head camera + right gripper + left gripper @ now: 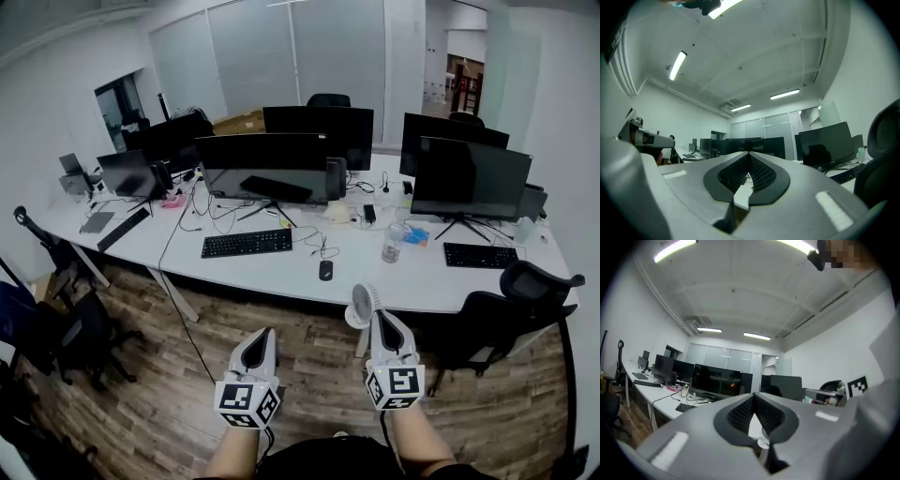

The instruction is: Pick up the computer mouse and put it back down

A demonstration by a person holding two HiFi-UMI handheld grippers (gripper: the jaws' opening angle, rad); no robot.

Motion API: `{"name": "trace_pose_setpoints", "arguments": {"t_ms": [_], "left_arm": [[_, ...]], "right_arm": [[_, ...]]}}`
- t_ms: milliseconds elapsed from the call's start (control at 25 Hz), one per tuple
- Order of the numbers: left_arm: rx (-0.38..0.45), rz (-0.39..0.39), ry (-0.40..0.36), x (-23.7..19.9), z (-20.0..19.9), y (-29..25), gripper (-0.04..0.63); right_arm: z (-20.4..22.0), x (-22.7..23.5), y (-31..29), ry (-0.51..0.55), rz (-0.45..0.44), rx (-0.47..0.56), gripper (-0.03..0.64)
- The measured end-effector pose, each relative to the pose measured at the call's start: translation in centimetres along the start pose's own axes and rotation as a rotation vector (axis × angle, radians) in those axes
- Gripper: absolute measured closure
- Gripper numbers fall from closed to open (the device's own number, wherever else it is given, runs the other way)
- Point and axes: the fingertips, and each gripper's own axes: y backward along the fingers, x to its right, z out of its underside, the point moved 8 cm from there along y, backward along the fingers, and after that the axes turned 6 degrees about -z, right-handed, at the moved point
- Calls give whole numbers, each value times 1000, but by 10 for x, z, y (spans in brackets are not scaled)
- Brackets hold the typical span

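Observation:
The black computer mouse (pixel 325 270) lies on the long white desk (pixel 281 272), right of a black keyboard (pixel 247 243) and close to the front edge. Both grippers hang low over the wooden floor, well short of the desk. My left gripper (pixel 265 335) is shut with its jaws meeting at the tips (pixel 753 395) and nothing between them. My right gripper (pixel 382 320) is also shut and empty, its jaws closed in a point (pixel 749 153). The mouse does not show in either gripper view.
A small white fan (pixel 363 305) stands just ahead of the right gripper. Several dark monitors (pixel 272 164) line the desk, with a glass (pixel 392 244) and a second keyboard (pixel 479 255). Black office chairs stand at right (pixel 511 305) and at left (pixel 70 333).

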Motion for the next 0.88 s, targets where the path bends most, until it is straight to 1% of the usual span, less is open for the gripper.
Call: {"name": "trace_pose_setpoints", "arguments": {"t_ms": [200,360,600,760,880], "left_arm": [[-5,-9,-7,12,3,-16,543],[-9,-14,-17,26,7,-30,543],[-26,6,-38,42,13,-55,543],[-17,7,-62,42,17,-79,543],[-20,28,-55,35,23,-105,543]], "right_arm": [[2,19,-5,-2,1,0,619],[6,35,-10,2,-23,-6,620],[10,53,-26,1,-34,-10,620],[12,65,-45,-4,-27,-6,620],[17,71,-68,6,-17,2,620]]}}
